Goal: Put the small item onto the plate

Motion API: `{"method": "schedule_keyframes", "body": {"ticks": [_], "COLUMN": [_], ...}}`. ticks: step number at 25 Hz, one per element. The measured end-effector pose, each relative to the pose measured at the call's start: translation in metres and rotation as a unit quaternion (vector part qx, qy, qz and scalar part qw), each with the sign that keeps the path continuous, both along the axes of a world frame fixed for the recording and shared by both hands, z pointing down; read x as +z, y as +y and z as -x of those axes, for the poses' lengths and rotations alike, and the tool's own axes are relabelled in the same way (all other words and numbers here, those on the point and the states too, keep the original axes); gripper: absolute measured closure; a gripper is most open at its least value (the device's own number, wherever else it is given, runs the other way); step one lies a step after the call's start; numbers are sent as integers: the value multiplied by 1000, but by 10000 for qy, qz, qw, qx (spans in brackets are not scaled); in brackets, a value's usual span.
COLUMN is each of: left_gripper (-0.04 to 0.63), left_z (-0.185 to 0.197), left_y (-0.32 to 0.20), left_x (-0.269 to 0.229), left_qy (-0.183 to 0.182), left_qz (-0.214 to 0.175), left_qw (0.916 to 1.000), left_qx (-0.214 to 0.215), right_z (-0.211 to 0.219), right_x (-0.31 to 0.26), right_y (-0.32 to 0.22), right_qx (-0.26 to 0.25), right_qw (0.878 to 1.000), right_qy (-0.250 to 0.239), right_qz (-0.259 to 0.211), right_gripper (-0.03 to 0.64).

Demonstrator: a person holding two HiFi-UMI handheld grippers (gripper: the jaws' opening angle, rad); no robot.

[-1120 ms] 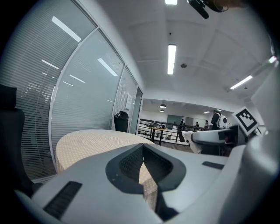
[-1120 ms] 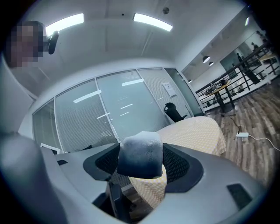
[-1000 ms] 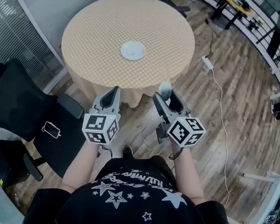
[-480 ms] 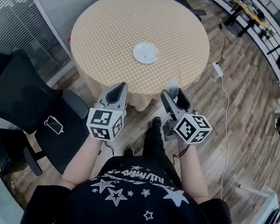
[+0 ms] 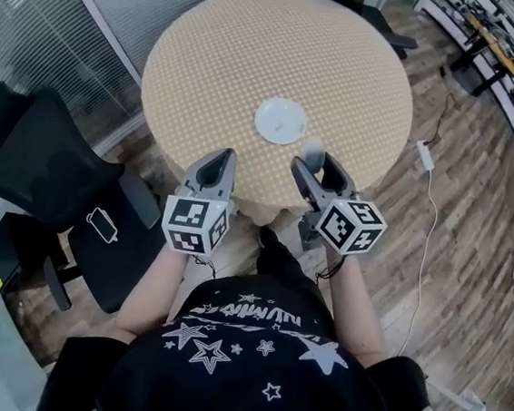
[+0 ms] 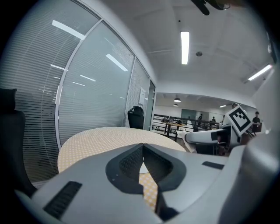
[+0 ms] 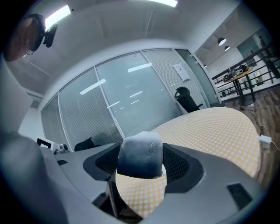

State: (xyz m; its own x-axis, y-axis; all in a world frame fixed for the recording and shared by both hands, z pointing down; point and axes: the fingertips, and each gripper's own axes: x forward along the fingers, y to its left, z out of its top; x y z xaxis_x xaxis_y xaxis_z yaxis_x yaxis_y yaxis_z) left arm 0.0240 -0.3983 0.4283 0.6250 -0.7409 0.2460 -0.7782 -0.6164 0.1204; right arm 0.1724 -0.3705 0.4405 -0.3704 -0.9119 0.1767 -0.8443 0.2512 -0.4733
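Note:
A small white plate (image 5: pixel 280 120) lies near the middle of the round table (image 5: pixel 218 50), which has a yellow checked cloth. My right gripper (image 5: pixel 315 160) is shut on a small grey-white soft block (image 5: pixel 311 148), held over the table's near edge just short of the plate. In the right gripper view the block (image 7: pixel 141 155) sits squeezed between the two jaws. My left gripper (image 5: pixel 216 164) hovers at the table's near edge, left of the right one, jaws together and holding nothing. A sliver of the plate (image 6: pixel 143 168) shows past the left gripper's closed jaws.
A black office chair (image 5: pixel 48 192) with a phone (image 5: pixel 102 225) on its seat stands left of me. Glass walls with blinds (image 6: pixel 87 100) run behind the table. A power strip (image 5: pixel 424 154) and cable lie on the wood floor to the right.
I have stepped closer to the table; both grippers now reach its near edge, and the plate lies nearer to them. The right gripper's hold on the block has not changed.

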Motion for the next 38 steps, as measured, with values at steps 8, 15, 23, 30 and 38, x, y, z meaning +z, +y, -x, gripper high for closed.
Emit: {"method": "schedule_keyframes", "body": {"ticks": [8,15,23,30,38], "left_gripper": [595,595,595,595,595], "left_z": [-26,-35,-31,-25,-28], "left_y": [-58,-93,-125,-140,-143], "left_x": [16,33,68,94,114], "left_qy": [-279,-394,-772,-907,-955], "left_qz": [153,105,293,628,892], "left_qw": [9984,9938,9878,9843,9813], "left_qx": [-468,-1037,-1319,-1376,-1414], "right_z": [-36,-46,-21,-4,8], "right_x": [12,47,110,150,177], "right_y": [-73,-121,-165,-187,-188], "right_qx": [-385,-856,-1431,-1781,-2110], "right_qw": [9990,9942,9780,9614,9376], "right_qy": [155,447,1175,1580,2205], "right_qz": [171,473,960,1382,1666], "right_gripper": [318,318,318,318,318]}}
